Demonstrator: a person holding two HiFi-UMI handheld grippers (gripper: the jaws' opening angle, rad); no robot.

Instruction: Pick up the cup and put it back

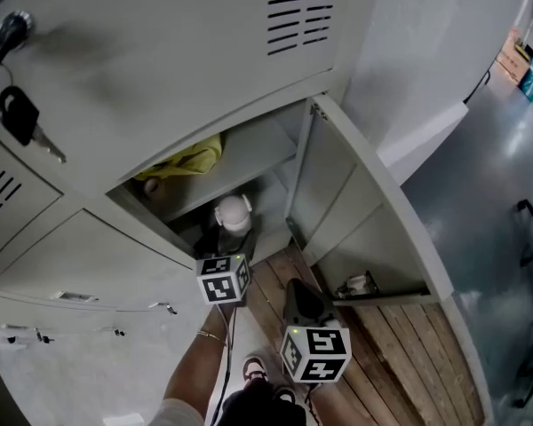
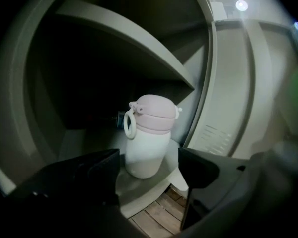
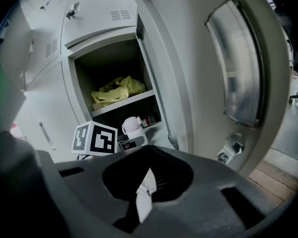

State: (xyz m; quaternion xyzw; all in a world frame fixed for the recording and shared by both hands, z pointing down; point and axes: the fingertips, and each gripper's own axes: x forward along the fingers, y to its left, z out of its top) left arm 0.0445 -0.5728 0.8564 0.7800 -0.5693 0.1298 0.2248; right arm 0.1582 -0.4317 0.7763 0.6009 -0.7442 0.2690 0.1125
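The cup (image 1: 233,213) is a white bottle with a pale pink lid and a ring handle. It stands upright near the front edge of the open locker's lower shelf (image 2: 139,187). In the left gripper view the cup (image 2: 148,135) rises just beyond my left gripper (image 2: 149,170), which is open, with one jaw on each side in front of it and neither touching. My left gripper (image 1: 228,240) hangs in front of the locker's opening. My right gripper (image 1: 304,302) is lower and to the right, over the wooden floor, its jaws closed together. The right gripper view also shows the cup (image 3: 132,128).
The locker door (image 1: 355,211) stands open to the right of the cup. A yellow cloth (image 1: 191,160) lies on the upper shelf. A small dark item (image 3: 148,120) sits behind the cup. Keys (image 1: 18,114) hang from a neighbouring locker at the left. Wooden planks (image 1: 400,362) cover the floor.
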